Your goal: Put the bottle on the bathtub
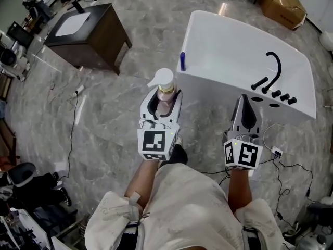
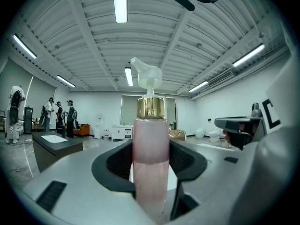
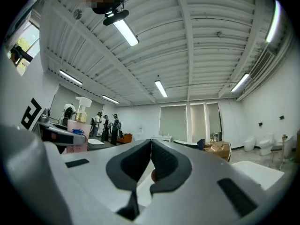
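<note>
- Head view: The left hand-held gripper is clamped on the pink pump bottle and holds it upright in the air, just short of the bathtub at its near-left side. The right hand-held gripper hangs at the bathtub's near rim. To place the bottle well, I would carry it over a flat stretch of rim, clear of the blue item at the bathtub's left corner and well away from the black faucet. It should go down level, and the jaws should part only once the base sits flat. The bottle's lower half is hidden by the jaws.
- Left gripper view: Both pads press the bottle's sides at mid-body. Its base is out of sight below them, and the bathtub is hard to pick out, so this view cannot judge height above the rim.
- Right gripper view: The pads meet with nothing between them. The bottle shows far left, partly covered by the other hand-held gripper. The white shape at lower right may be the bathtub, but I cannot tell.
</note>
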Demonstrator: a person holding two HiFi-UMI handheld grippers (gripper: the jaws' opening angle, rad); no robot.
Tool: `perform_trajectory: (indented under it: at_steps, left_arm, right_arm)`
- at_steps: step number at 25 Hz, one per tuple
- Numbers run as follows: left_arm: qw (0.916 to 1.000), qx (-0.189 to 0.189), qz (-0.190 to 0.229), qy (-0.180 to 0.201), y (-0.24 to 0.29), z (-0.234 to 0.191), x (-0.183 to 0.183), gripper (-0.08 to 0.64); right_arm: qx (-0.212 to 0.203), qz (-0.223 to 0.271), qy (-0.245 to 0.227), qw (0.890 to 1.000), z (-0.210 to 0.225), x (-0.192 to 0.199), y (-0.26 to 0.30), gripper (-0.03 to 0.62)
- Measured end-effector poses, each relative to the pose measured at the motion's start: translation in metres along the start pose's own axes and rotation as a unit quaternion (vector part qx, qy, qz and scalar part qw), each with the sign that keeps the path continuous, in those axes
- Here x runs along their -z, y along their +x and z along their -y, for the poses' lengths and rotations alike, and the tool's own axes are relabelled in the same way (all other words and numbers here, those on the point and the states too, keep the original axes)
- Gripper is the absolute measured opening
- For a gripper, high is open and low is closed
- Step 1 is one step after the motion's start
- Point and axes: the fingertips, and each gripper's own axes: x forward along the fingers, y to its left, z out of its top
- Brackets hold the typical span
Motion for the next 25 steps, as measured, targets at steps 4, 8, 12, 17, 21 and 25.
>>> perform_trajectory:
  at_steps: [4, 8, 12, 17, 21, 25]
  left_arm:
    - [0.9999, 0.014, -0.004, -0.009, 0.033, -0.02, 0.003, 0.218]
    - [0.9995, 0.03, -0.005, -0.011, 0.061, -0.039, 0.004, 0.218]
    - [0.999, 0.044, 0.0, -0.011, 0.087, -0.052, 0.003, 0.218]
    - [0.9979, 0.062, 0.0, -0.016, 0.111, -0.051, 0.004, 0.218]
    - [0.9975, 0.069, -0.002, -0.016, 0.129, -0.045, 0.007, 0.218]
    - [0.9974, 0.07, -0.001, -0.017, 0.154, -0.036, 0.016, 0.218]
  right_arm:
    - [0.003, -0.008, -0.016, 1.0, -0.009, 0.004, 0.037, -0.011]
    - [0.017, -0.015, -0.024, 0.999, -0.017, 0.004, 0.065, -0.011]
    - [0.028, -0.017, -0.031, 0.999, -0.02, 0.004, 0.085, -0.011]
    - [0.042, -0.024, -0.039, 0.998, -0.011, 0.007, 0.098, -0.011]
    - [0.049, -0.023, -0.034, 0.998, 0.001, 0.014, 0.11, -0.011]
    - [0.045, -0.024, -0.028, 0.998, 0.011, 0.026, 0.129, -0.011]
